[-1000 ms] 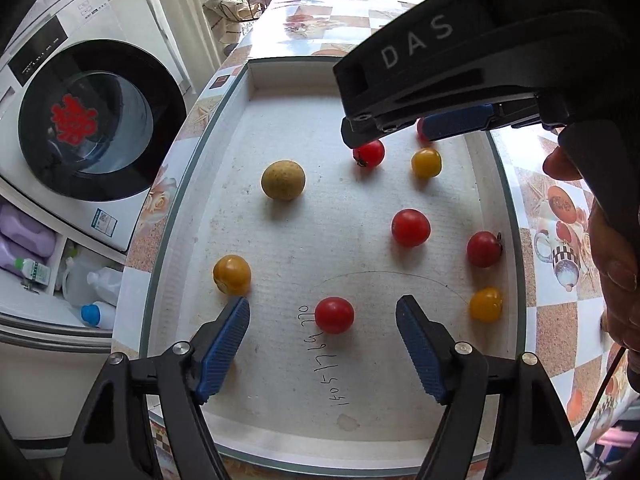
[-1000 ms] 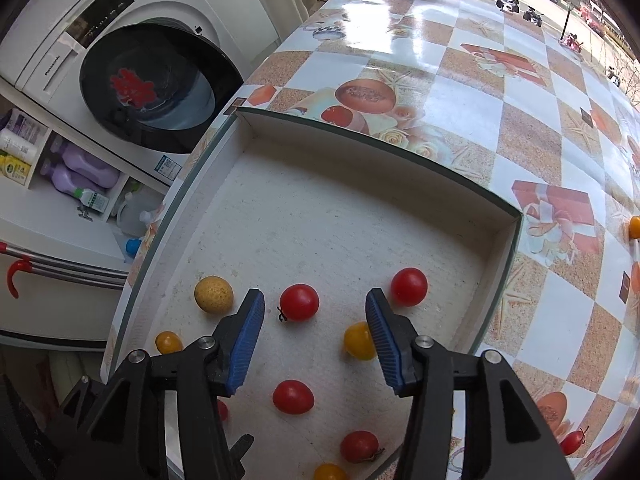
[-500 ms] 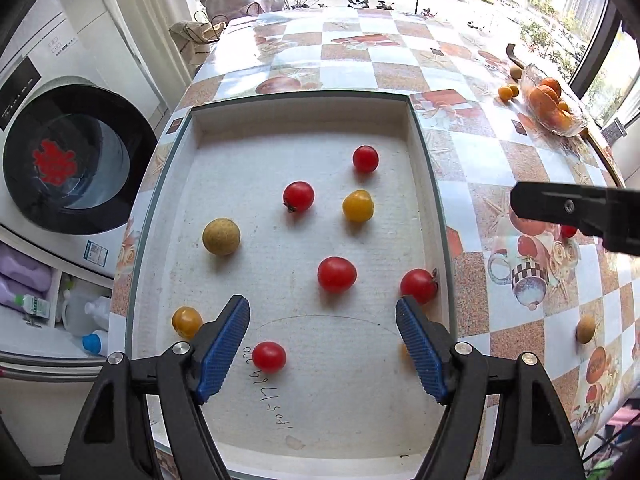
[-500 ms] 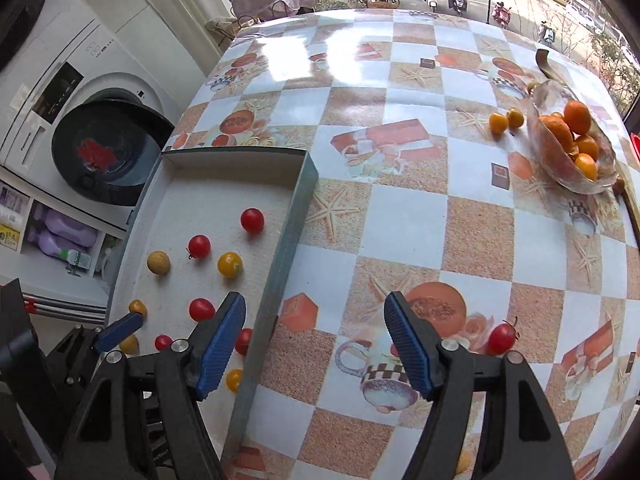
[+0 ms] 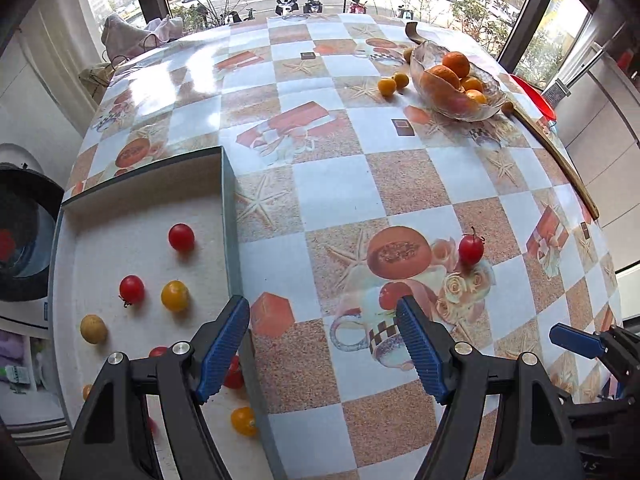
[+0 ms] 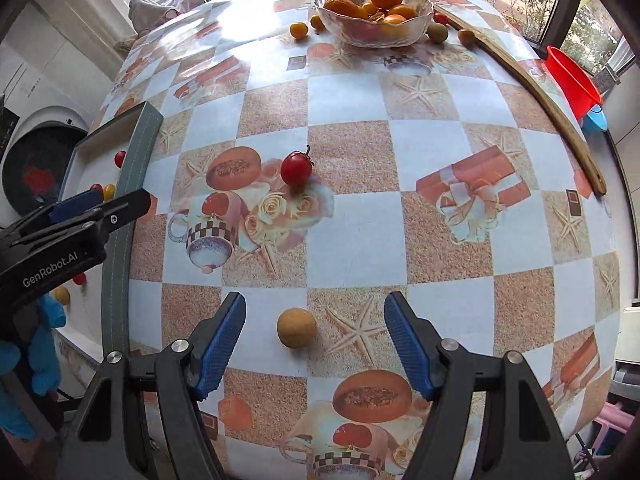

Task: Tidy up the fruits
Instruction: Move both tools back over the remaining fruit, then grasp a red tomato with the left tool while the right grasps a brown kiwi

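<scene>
While spread wide and empty above the counter [image 6: 360, 232], right tongs [image 6: 314, 344] framing the tan fruit [image 6: 296, 327] at lower centre, left tongs [image 5: 324, 344] likewise spread short of the red tomato [image 5: 471, 249]; risked nudging round fruit rolling away.

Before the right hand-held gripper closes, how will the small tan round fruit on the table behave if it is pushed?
The tan fruit looks nearly round and sits loose on the glossy tablecloth, so a nudge would probably make it roll. The open right hand-held gripper has ribbed pads, which should hold it. It seems small, likely light.
</scene>
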Demonstrator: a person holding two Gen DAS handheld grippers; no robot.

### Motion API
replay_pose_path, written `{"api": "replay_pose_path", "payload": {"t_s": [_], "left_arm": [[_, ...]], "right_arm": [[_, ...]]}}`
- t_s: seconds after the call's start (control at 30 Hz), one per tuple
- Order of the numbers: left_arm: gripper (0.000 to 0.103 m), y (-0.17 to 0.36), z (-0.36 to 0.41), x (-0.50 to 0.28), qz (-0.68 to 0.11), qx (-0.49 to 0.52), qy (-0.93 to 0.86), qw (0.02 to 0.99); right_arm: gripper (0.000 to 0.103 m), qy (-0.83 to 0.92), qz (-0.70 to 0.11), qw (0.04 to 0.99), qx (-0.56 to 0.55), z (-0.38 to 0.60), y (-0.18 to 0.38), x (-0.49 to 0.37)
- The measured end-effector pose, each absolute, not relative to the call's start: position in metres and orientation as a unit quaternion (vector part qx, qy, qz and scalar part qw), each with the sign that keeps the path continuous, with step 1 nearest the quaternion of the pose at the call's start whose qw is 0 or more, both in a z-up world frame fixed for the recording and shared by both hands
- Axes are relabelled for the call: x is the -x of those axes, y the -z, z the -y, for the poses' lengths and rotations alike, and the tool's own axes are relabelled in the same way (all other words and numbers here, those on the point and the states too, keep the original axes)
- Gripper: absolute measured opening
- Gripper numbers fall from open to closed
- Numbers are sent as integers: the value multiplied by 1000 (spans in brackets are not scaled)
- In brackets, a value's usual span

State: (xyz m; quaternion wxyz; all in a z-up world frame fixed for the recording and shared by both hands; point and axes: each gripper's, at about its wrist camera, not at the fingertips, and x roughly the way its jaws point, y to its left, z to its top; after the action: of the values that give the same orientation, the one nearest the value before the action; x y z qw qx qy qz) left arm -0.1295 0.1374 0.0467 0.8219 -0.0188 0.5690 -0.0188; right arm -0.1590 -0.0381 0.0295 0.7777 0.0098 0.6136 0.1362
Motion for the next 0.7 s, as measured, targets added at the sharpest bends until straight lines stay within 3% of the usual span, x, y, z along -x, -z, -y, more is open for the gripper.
{"api": "replay_pose_path", "payload": {"t_s": [0.2, 0.4, 0.7], "left_arm": [[77, -32, -98, 108, -577, -4, 56, 815], [77, -24, -74, 89, -577, -7, 82, 813], [77, -19, -44, 76, -575, -22, 115, 810]], "right_arm": [[74, -144, -610, 779, 0, 33, -19, 171], [58, -155, -615, 773, 5, 27, -7, 176], [54, -160, -603, 782, 3, 22, -6, 175]]}}
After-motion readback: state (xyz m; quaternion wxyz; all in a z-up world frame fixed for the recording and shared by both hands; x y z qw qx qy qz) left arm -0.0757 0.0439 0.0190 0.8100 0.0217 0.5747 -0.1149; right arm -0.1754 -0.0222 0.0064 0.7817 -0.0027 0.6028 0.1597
